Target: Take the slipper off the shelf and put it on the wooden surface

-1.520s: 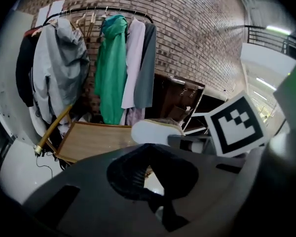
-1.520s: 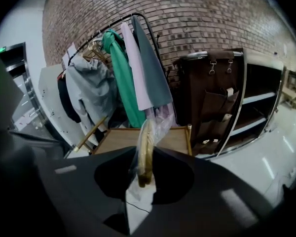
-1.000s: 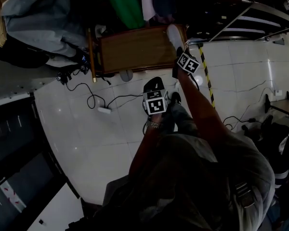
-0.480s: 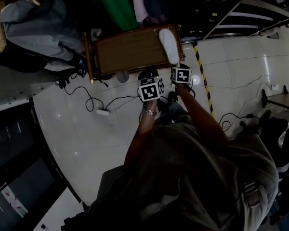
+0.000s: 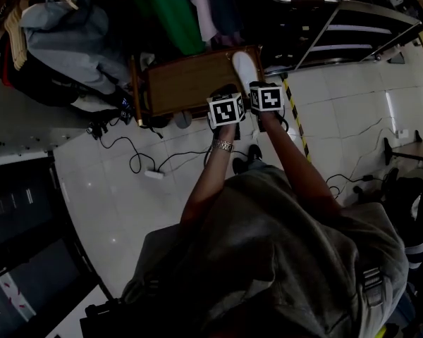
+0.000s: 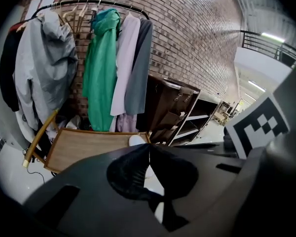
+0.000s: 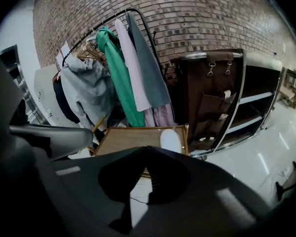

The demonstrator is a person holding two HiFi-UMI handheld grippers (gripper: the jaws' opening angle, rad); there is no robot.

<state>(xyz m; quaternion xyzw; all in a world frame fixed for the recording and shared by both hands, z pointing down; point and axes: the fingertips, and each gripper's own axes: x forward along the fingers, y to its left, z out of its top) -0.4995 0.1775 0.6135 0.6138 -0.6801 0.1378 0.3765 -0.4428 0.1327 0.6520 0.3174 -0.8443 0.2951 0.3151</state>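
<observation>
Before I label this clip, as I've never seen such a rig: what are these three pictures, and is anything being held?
There is no robot here. A person holds a two-jaw gripper in each hand, and each gripper carries a cube with square markers. The head view comes from a camera on the person's head, looking steeply down. The other two views ride on the left gripper and the right gripper, looking along their jaws. Both pairs of jaws are closed with nothing between them. A white slipper lies on the wooden surface, at the end nearest the dark shelf unit. Clothes hang on a rail against a brick wall.
</observation>
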